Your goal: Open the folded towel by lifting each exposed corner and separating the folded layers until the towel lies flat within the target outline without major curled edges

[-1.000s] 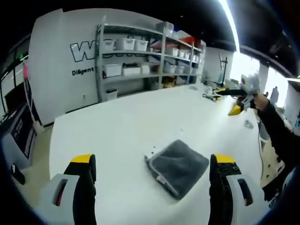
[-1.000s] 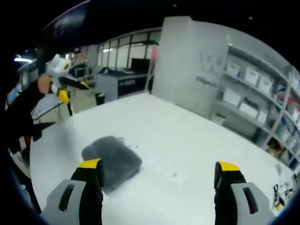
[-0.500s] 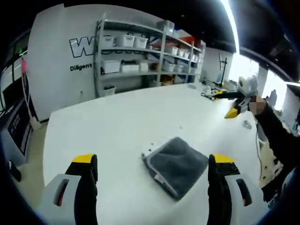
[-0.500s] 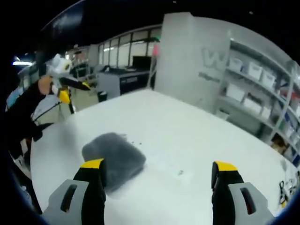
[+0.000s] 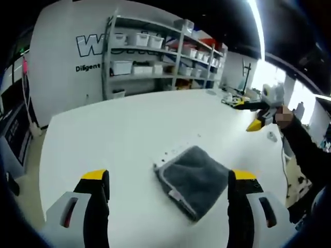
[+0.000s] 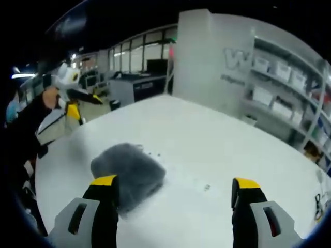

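Note:
A grey towel (image 5: 195, 177) lies folded into a thick square on the white table (image 5: 119, 139), with a small white tag at its near edge. My left gripper (image 5: 166, 181) is open, held above the table; the towel lies between its yellow-tipped jaws, nearer the right one. In the right gripper view the same towel (image 6: 128, 168) sits by the left jaw of my right gripper (image 6: 174, 187), which is open and holds nothing. The right gripper (image 5: 257, 114) also appears at the far right of the left gripper view, and the left gripper (image 6: 77, 102) at the far left of the right gripper view.
Metal shelves (image 5: 155, 57) with white bins stand behind the table against a white wall. A few small dark specks (image 5: 166, 153) lie on the table beside the towel. Small objects (image 5: 230, 99) sit at the far table end. A person's dark sleeve (image 5: 305, 150) reaches in at right.
Both cameras have come slightly lower and closer to the table, so the towel looks a bit larger. The towel has not moved and both grippers stay open.

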Motion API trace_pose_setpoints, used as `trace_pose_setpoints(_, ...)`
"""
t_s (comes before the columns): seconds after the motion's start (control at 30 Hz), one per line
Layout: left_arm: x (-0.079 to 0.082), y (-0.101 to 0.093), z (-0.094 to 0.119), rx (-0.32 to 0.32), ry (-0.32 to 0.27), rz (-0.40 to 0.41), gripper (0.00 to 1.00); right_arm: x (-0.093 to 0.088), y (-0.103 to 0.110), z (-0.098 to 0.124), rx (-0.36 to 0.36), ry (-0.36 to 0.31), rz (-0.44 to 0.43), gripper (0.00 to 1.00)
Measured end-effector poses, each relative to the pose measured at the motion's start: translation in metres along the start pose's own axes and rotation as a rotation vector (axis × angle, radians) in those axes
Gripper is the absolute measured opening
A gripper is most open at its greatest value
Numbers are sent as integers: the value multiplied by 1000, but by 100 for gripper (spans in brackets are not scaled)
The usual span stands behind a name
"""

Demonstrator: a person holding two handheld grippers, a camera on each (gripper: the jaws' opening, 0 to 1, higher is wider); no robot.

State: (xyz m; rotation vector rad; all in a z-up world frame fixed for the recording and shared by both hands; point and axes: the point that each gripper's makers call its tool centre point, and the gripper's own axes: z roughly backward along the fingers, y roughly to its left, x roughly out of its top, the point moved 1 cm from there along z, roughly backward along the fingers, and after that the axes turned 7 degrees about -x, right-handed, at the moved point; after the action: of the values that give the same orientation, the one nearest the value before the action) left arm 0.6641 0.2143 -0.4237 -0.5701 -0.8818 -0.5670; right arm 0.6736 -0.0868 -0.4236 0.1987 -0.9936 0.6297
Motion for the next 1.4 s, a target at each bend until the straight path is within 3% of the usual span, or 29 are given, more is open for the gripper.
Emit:
trace_pose_setpoints(0.3,-13,1,-6,-15,10,20,89,-9,4,-12,19,15,-16,89)
trace_pose_setpoints(0.43,-31,4,-18,-47,7,62,88,-16,11,-17,47,-7,-80,89)
trace_pose_setpoints(0.6,-45,11,-29,-44,27,92,87,-32,16,-27,53,21,-89,86)
trace_pose_setpoints(1.1,-83,0,-52,-118,52,157,82,-59,44,-42,98,45,-131,83)
trace_pose_setpoints(1.27,-97,-18,-58,-143,66,166,80,-71,56,-47,126,52,-146,81)
trace_pose_setpoints(1.33,-102,-25,-60,-170,73,170,75,-77,60,-51,137,64,-154,81)
trace_pose_setpoints(1.4,-104,-25,-63,-167,70,205,75,-80,60,-53,138,70,-161,81)
